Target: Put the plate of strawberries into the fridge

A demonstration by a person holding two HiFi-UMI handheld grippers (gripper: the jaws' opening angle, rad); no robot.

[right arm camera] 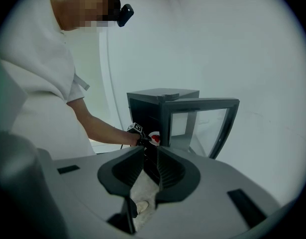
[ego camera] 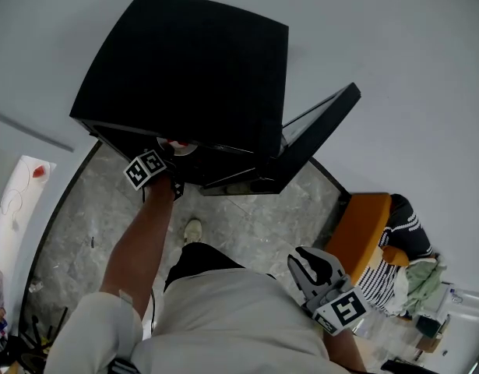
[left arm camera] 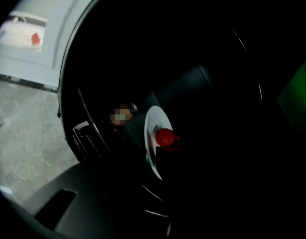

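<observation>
left gripper (ego camera: 170, 157) is reached into the open fridge (ego camera: 184, 68) because the plate (left arm camera: 153, 128) goes on a shelf inside. plate is already within the cavity, right at the jaw tips. too dark in there to tell whether the pads clamp its rim or stand off it. right gripper (right arm camera: 151, 151) hangs by the hip, jaws a narrow slit apart, empty; likely not needed for this step. door (ego camera: 317, 135) is swung wide for clearance. plate: round, white, glossy, thin rim. strawberry (left arm camera: 164, 137): red, lumpy. fridge: matte black box, door a glass pane in a black frame.
</observation>
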